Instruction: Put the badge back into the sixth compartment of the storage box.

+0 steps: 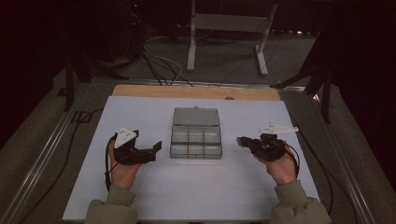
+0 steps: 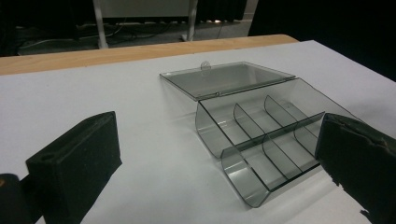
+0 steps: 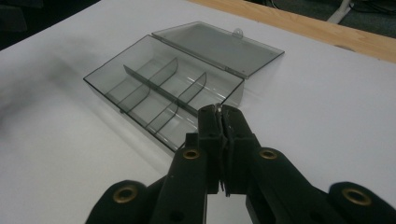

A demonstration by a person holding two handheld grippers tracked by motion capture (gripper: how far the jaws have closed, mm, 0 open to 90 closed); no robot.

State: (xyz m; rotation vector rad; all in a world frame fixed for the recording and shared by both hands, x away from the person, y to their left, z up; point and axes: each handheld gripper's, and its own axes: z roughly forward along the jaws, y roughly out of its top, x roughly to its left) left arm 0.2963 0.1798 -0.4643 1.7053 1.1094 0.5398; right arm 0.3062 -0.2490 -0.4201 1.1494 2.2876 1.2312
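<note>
The white tabletop [image 1: 154,196] carries one clear box [image 1: 196,140], lying between the two tools with its lid [image 2: 226,78] flipped back. It has six little rooms. The left tool [image 2: 219,158] is spread wide, grasping nothing. The right tool [image 3: 222,122] is clenched; something tiny, too small to tell, glints at its tips.

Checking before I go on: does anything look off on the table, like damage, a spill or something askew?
One small thing: the left gripper's pad looks torn along its edge. The box sits square, lid open flat, compartments empty; nothing spilled.
</note>
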